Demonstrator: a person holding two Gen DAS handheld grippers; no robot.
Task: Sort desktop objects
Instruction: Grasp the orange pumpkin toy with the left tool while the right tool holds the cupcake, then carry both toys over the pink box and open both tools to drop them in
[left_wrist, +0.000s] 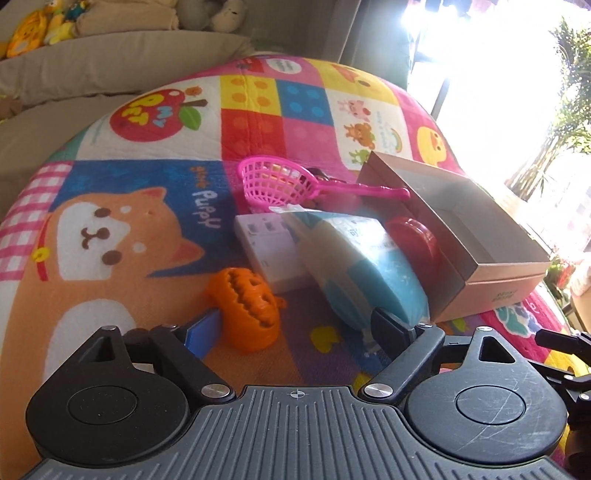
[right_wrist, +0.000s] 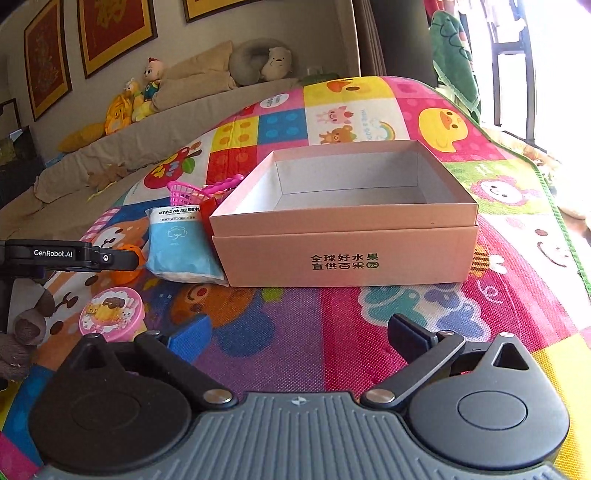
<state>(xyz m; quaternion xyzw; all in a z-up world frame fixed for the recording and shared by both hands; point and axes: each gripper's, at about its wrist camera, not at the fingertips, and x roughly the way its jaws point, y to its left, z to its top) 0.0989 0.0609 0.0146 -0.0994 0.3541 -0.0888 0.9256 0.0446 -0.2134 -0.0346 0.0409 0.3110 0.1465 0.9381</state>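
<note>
An open, empty pink cardboard box (right_wrist: 343, 254) stands on the colourful play mat (right_wrist: 480, 325); it also shows in the left wrist view (left_wrist: 480, 236). To its left lie a blue and white tissue pack (left_wrist: 362, 258) (right_wrist: 181, 243), an orange pumpkin toy (left_wrist: 247, 306), a white power strip (left_wrist: 269, 251), a pink toy scoop (left_wrist: 280, 184) and a red round object (left_wrist: 413, 240). My left gripper (left_wrist: 295, 328) is open, just in front of the pumpkin and the pack. My right gripper (right_wrist: 299, 332) is open and empty in front of the box.
A pink round tin (right_wrist: 110, 314) lies on the mat at the left of the right wrist view. A brown plush toy (right_wrist: 22, 332) sits at the far left. A beige sofa (right_wrist: 110, 147) with stuffed toys runs behind the mat. Bright windows are on the right.
</note>
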